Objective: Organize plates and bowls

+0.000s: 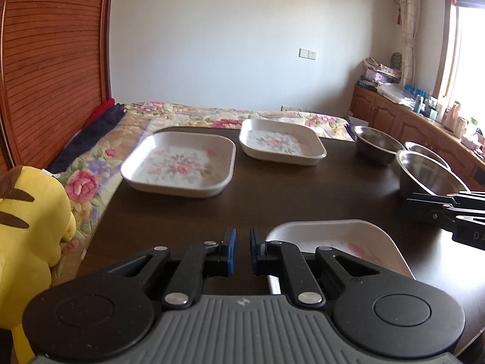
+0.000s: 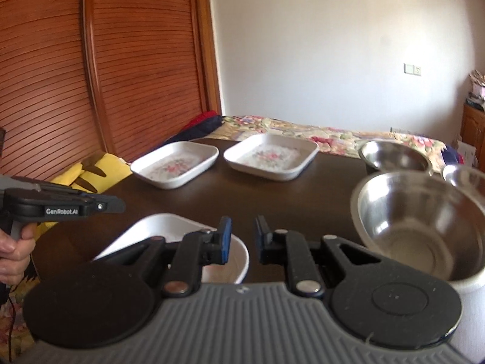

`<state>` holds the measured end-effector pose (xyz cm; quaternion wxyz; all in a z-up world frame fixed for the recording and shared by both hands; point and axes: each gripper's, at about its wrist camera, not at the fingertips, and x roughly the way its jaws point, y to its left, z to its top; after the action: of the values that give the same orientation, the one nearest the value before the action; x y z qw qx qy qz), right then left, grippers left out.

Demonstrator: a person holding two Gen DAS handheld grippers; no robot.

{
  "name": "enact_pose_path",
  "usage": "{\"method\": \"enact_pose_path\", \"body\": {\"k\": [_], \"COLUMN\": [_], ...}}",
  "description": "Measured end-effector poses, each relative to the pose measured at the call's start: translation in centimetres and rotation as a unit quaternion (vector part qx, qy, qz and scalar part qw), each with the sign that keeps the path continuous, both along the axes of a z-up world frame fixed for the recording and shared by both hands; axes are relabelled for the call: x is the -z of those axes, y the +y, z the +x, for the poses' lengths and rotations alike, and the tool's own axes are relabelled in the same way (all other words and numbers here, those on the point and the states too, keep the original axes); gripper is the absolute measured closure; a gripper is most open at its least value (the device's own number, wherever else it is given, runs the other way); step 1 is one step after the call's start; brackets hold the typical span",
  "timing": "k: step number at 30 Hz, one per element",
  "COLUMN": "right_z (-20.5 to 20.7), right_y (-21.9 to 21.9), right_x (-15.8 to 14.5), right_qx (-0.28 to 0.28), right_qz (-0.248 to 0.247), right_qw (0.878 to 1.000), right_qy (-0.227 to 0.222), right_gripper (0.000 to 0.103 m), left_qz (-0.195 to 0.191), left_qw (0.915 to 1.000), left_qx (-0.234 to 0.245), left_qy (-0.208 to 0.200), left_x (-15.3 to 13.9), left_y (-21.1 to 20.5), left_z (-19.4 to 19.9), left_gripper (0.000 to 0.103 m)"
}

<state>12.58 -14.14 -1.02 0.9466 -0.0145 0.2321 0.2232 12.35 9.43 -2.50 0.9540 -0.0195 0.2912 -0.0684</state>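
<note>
Just ahead of the left gripper (image 1: 242, 250), whose jaws stand narrowly apart on nothing, the near square plate (image 1: 348, 239) lies off its right finger on the dark table (image 1: 288, 194); 2 more floral plates (image 1: 182, 163) (image 1: 280, 142) sit well beyond. The right gripper (image 2: 244, 239) is likewise slightly parted and empty, with the near steel bowl (image 2: 421, 224) just to its right and 2 further bowls (image 2: 394, 154) behind. Nothing looks stacked yet. Next move, probably: widen the jaws and pinch a rim squarely.

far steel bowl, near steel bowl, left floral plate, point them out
far steel bowl (image 2: 394, 154), right wrist view, inner wall
near steel bowl (image 2: 424, 221), right wrist view, inner wall
left floral plate (image 1: 182, 163), left wrist view, floral centre
</note>
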Motion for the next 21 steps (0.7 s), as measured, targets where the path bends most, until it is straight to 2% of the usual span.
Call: {"method": "enact_pose_path", "body": {"k": [10,21], "right_z": [3.4,7.3], "right_y": [3.7,7.3], "right_x": [-0.9,-1.2], "right_qx": [-0.036,-0.058], "right_qz": [-0.016,-0.02], "right_qw": [0.999,0.998], "right_qy": [-0.005,0.017], "right_gripper": [0.085,0.085], "left_qz": [0.006,0.013], "left_qw": [0.9999,0.9997], "left_qx": [-0.01,-0.013], "left_qy": [-0.007,-0.013], "left_x": [-0.3,-0.6], "left_y": [2.4,5.4], "left_z": [2.9,6.7], "left_gripper": [0.092,0.092]}}
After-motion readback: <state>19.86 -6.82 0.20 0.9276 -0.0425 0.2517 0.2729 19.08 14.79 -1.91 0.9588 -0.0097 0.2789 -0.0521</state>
